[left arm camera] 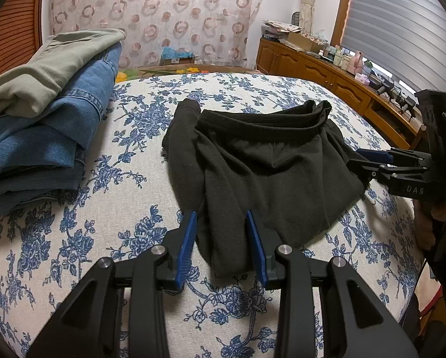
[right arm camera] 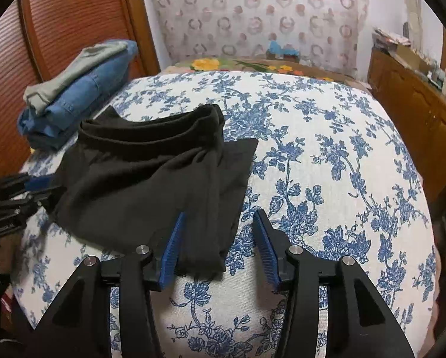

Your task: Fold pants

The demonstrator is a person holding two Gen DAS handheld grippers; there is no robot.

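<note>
Black pants [left arm camera: 261, 167] lie folded in a bundle on the floral-covered bed, waistband at the far side. They also show in the right wrist view [right arm camera: 145, 179]. My left gripper [left arm camera: 221, 217] is open, its blue pads on either side of the near corner of the pants. My right gripper [right arm camera: 218, 217] is open at the pants' other near corner, the cloth edge between its pads. The right gripper shows in the left wrist view [left arm camera: 369, 158] at the pants' right edge. The left gripper appears in the right wrist view [right arm camera: 35, 188] at the pants' left edge.
A stack of folded clothes, blue jeans [left arm camera: 47, 137] under a grey-green garment [left arm camera: 50, 65], sits on the bed's far left. The bed [left arm camera: 139, 155] has a white cover with blue flowers. A wooden cabinet [left arm camera: 321, 74] with clutter runs along the right wall.
</note>
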